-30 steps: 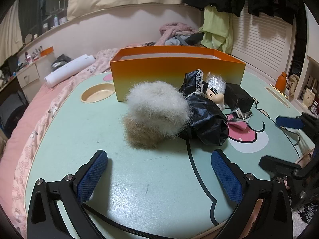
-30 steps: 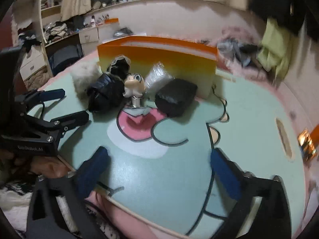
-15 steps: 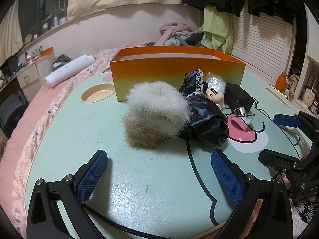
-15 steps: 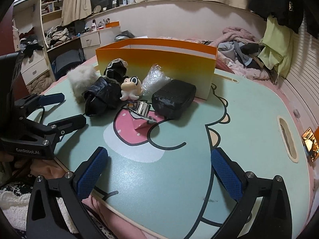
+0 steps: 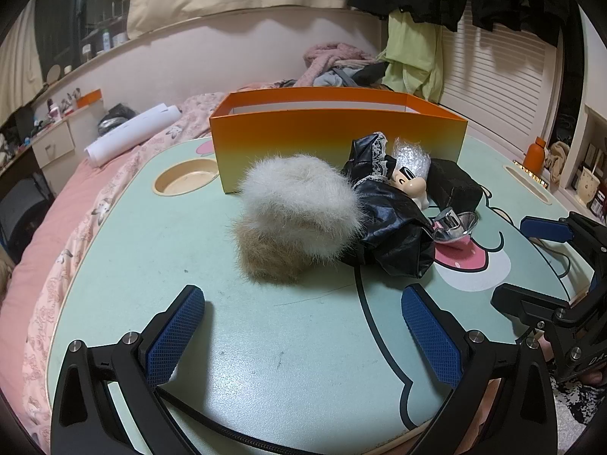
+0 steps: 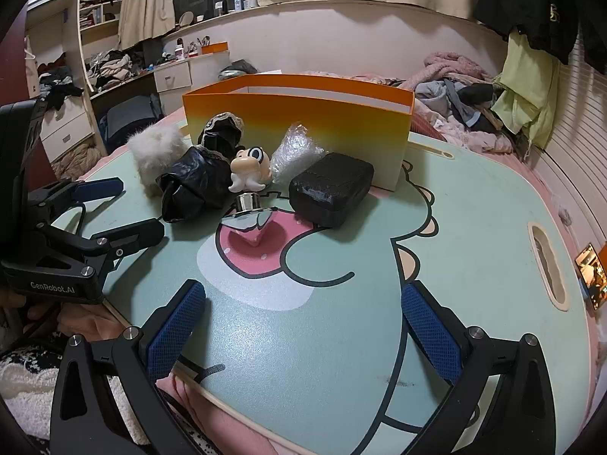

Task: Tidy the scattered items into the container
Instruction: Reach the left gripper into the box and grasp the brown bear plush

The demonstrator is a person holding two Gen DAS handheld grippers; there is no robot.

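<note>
Six loose items beside one orange box (image 6: 303,121), untouched.

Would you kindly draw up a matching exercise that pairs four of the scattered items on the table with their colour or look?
Things:
1. furry pom-pom
2. rectangular case
3. cartoon figurine
4. container

Descriptions:
A. orange fading to pale yellow
B. cream with big dark eyes
C. white on top, tan underneath
D. black, boxy, lying flat on the table

Pairs: 1-C, 2-D, 3-B, 4-A
</note>
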